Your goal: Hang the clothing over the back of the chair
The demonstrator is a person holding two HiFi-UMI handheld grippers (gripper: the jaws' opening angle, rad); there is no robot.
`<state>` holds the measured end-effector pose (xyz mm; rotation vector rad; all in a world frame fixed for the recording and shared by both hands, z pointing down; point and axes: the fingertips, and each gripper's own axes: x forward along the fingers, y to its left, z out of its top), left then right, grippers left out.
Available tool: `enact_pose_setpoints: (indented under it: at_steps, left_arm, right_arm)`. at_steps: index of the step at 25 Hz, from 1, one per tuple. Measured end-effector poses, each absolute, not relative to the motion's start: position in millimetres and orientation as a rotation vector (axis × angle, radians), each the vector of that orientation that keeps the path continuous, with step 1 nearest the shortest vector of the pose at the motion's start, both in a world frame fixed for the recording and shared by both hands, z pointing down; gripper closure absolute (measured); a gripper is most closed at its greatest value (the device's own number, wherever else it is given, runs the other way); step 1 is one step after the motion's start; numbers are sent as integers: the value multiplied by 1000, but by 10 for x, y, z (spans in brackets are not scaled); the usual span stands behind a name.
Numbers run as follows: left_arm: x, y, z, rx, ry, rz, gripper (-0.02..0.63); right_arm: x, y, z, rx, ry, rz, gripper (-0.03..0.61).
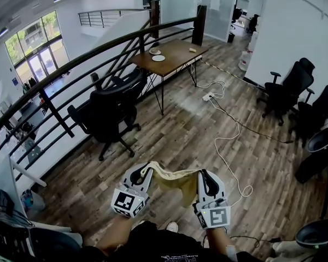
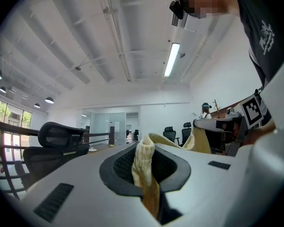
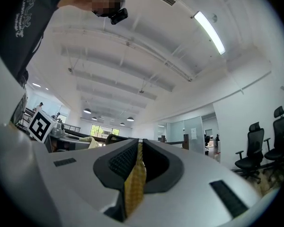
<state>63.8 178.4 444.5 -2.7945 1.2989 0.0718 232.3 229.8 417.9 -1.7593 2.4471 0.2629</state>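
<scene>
Though slack overhead, garment (image 1: 177, 183) bunched thick inside left hand-held gripper (image 2: 143, 151).

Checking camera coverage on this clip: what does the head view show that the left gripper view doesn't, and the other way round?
Only the head view: the wood floor, the white cable across it, and the sagging middle of the cloth held between the left tongs and the right tongs. Only the left gripper view: the ceiling with its strip light, and the cloth bunched tight between the left tongs' jaws. Both: the cloth, the black chair and the railing.
</scene>
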Motion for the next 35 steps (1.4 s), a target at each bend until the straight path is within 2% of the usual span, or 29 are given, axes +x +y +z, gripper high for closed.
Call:
enact_pose_setpoints:
  at_steps: [18,35]
  left_arm:
    - [545,922,4331,-2754,1273,119,572]
    - [-225,-180,4349,-2730,1348,158,572]
  right_arm:
    - [2122,1231,4143,-1709,2490,340,538]
    - [1368,9,4048,-1689,2557,418,538]
